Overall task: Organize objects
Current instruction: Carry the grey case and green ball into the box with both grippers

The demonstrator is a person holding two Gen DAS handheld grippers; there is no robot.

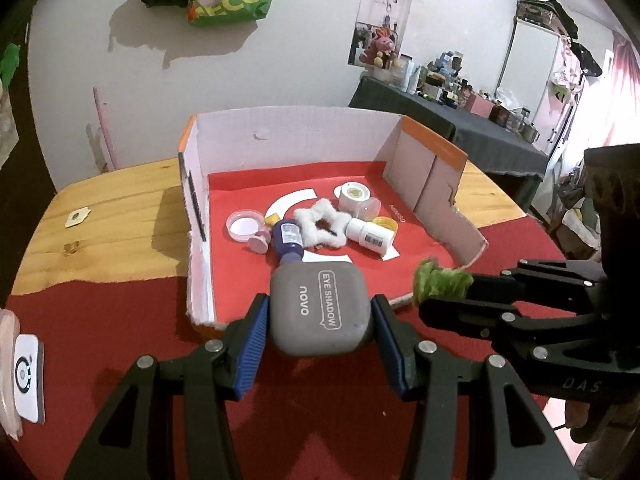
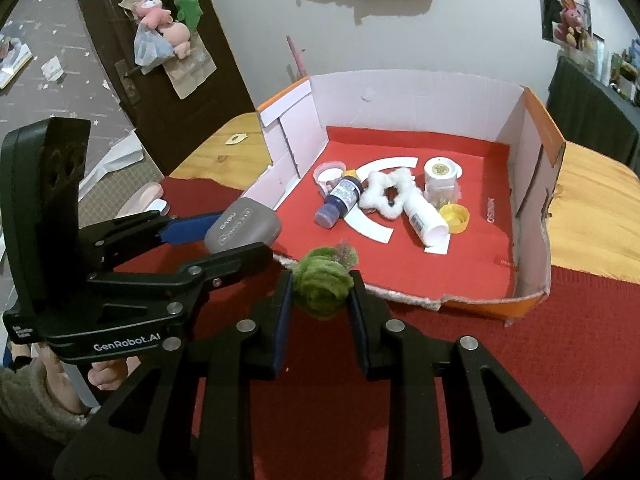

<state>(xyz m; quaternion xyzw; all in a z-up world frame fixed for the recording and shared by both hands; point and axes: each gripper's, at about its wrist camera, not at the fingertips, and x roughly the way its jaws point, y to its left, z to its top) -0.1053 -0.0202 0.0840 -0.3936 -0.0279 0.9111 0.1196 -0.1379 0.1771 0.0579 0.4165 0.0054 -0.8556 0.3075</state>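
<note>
My left gripper (image 1: 320,314) is shut on a grey eye shadow case (image 1: 320,308), held just above the near edge of a cardboard box (image 1: 296,140). My right gripper (image 2: 320,288) is shut on a green fuzzy scrunchie (image 2: 322,282), also in front of the box's near edge (image 2: 400,298). In the left wrist view the right gripper (image 1: 444,292) with the scrunchie (image 1: 438,282) sits to the right of the case. Inside the box on its red floor lie a white star scrunchie (image 1: 320,224), a dark blue bottle (image 1: 289,240), a white bottle (image 1: 370,234) and small jars.
The box stands on a wooden table (image 1: 120,200) partly covered by a red cloth (image 1: 120,320). A white device (image 1: 27,376) lies at the left edge of the cloth. A person's hand (image 2: 108,372) holds the left gripper's handle. A cluttered dark table (image 1: 460,120) stands behind at right.
</note>
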